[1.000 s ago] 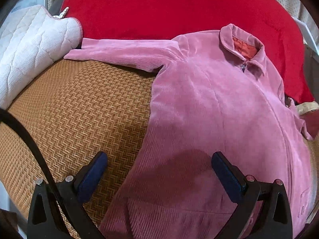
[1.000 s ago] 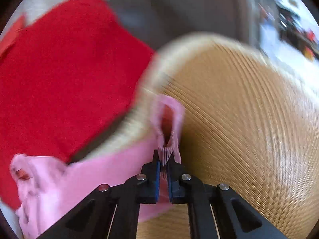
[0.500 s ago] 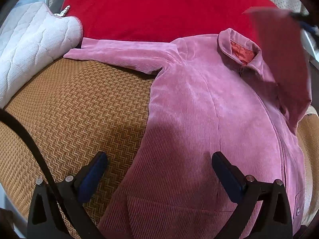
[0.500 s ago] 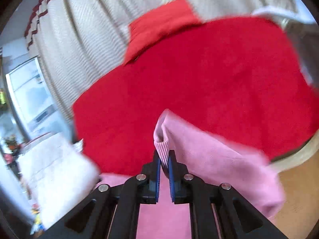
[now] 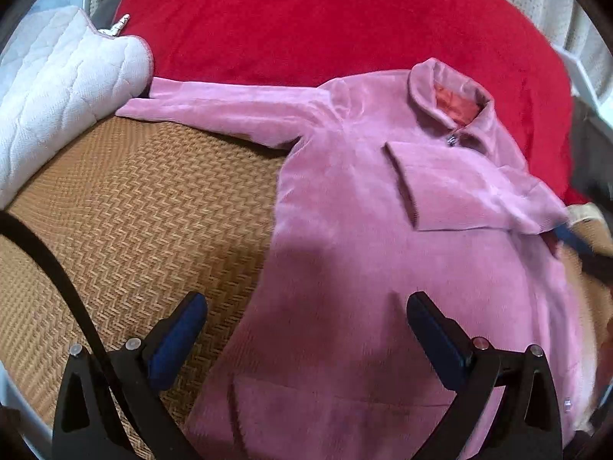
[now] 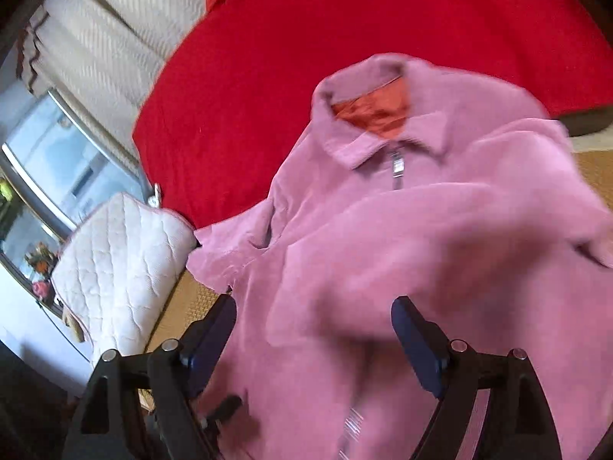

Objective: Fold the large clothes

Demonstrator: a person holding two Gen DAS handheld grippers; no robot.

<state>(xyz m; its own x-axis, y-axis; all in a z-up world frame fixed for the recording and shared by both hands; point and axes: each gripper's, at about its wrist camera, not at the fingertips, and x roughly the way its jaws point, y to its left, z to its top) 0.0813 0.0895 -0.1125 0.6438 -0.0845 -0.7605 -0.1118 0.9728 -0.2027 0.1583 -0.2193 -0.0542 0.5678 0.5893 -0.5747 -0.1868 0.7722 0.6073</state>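
on the woven mat [image 5: 126, 207] a pink jacket [image 5: 345, 230] lies (no containers), left claw [image 5: 302, 329] apart, right claw [image 6: 312, 329] opening.

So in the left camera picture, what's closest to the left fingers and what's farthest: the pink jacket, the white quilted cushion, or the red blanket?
1. Pink jacket: its hem lies right between the left fingers.
2. White quilted cushion: farther off, at upper left.
3. Red blanket: farthest, behind the jacket's collar.

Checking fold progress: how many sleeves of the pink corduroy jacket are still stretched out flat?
1. The left-hand sleeve in the left wrist view lies stretched out toward the white quilted cushion. The other sleeve is folded across the pink corduroy jacket chest.
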